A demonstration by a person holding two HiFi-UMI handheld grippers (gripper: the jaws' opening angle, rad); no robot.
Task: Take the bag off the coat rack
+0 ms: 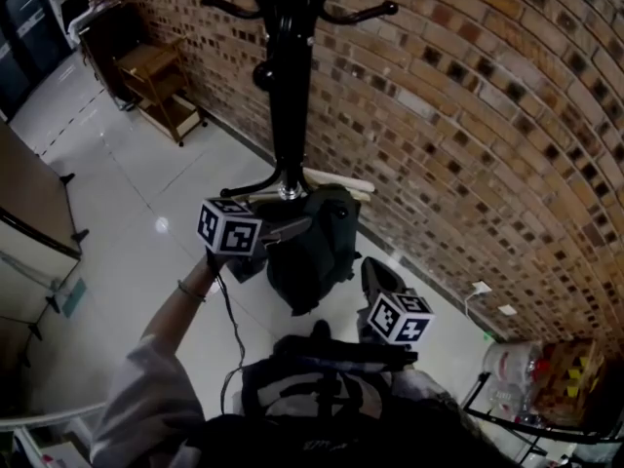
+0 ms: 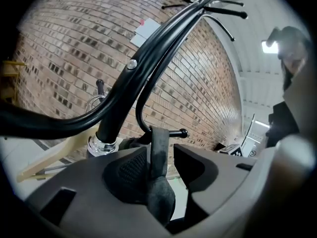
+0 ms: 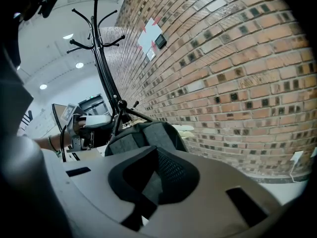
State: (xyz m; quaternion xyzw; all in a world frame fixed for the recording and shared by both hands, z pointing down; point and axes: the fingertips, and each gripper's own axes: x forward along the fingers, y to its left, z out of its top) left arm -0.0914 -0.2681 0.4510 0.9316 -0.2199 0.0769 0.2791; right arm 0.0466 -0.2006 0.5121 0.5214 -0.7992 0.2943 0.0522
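Bag (image 1: 312,247): dark grey, off the hooks, slumped on the floor (image 1: 146,183) at the foot of the coat rack (image 1: 291,86). The removal looks done; what seems left is letting go and drawing clear.

Left tongs (image 1: 292,227): beside the rack's base, jaws wide apart, the strap (image 2: 159,152) lying loose between them.

Right tongs (image 1: 373,266): on the bag's side away from the rack, jaws closed on nothing.

Only the head view shows the bag grounded. Only the left gripper view shows the slack strap.
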